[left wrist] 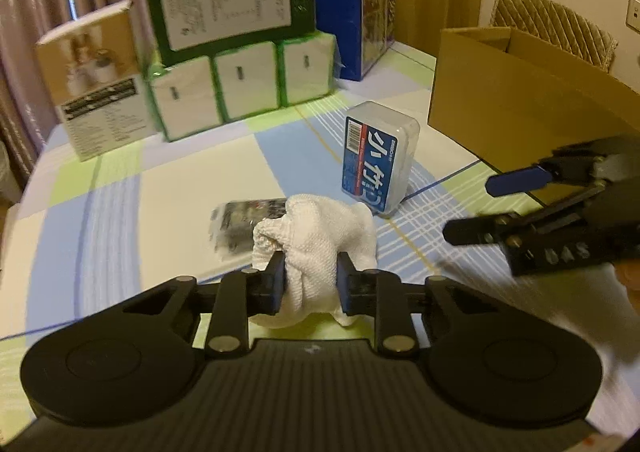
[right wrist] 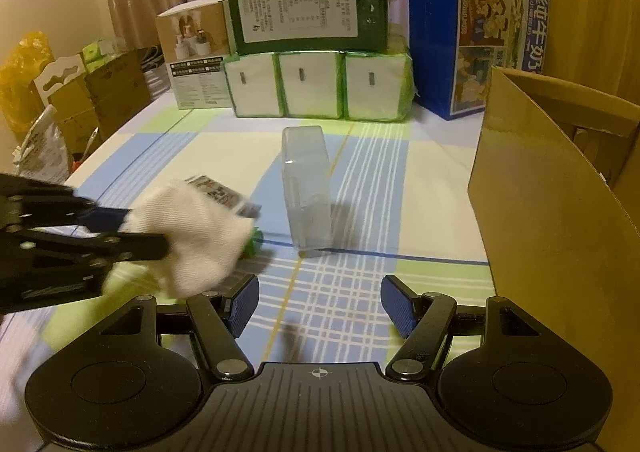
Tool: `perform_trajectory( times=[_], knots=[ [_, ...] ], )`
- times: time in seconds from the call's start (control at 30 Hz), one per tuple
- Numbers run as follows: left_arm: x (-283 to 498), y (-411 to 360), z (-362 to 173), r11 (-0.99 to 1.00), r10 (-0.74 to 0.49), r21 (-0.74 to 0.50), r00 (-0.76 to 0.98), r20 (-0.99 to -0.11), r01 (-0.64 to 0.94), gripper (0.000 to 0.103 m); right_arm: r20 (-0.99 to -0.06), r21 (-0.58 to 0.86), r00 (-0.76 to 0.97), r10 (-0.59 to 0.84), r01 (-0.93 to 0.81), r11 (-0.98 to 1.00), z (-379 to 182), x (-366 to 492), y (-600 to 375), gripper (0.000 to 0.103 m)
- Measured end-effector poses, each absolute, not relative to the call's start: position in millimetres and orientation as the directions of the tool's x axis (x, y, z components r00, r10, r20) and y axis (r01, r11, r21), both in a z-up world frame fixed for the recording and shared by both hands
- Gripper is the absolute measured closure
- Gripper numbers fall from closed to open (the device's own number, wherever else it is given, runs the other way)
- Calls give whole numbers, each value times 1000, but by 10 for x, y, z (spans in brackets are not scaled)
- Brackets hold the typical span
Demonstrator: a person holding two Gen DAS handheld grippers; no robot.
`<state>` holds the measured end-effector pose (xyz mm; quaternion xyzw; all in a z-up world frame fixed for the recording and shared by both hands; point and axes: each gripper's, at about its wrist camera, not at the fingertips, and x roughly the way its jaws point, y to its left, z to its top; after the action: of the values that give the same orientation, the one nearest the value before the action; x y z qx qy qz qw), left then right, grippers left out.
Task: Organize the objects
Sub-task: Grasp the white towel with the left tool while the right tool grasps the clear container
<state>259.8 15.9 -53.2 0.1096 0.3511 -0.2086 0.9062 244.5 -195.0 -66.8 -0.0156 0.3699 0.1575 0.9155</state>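
Observation:
My left gripper (left wrist: 311,284) is shut on a crumpled white cloth (left wrist: 320,236), held just above the checked tablecloth. From the right wrist view the same cloth (right wrist: 196,236) bulges out of the left gripper (right wrist: 164,242) at the left. Behind the cloth lies a flat plastic packet (left wrist: 244,219), partly hidden; its printed end (right wrist: 218,191) shows past the cloth. A clear plastic box with a blue label (left wrist: 378,157) stands upright further back, seen edge-on (right wrist: 306,187) from the right. My right gripper (right wrist: 320,306) is open over bare tablecloth, and appears at the right (left wrist: 472,207).
An open brown cardboard box (left wrist: 520,99) (right wrist: 552,187) stands at the right. Along the back are green-wrapped tissue packs (right wrist: 316,89) with a green box (right wrist: 308,3) on top, a blue carton (right wrist: 476,47) and a beige box (left wrist: 96,79). Cartons and bags (right wrist: 60,99) sit off the table's left.

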Motion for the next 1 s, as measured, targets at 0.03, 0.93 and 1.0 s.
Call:
perform_trajectory(
  times=[0.03, 0.93, 1.0],
  knots=[
    [2520, 210, -506, 893, -295, 55, 672, -680, 447, 81, -681, 89, 677, 278, -300, 950, -663, 2443, -1952, 37],
    [2412, 533, -710, 963, -187, 8, 687, -703, 270, 68, -623, 27, 733, 273, -328, 944, -735, 2969, -1614, 49],
    [2409, 537, -710, 962, -187, 10, 687, -702, 272, 68, -623, 22, 734, 271, -330, 944, -756, 3020, -1594, 54]
  ],
)
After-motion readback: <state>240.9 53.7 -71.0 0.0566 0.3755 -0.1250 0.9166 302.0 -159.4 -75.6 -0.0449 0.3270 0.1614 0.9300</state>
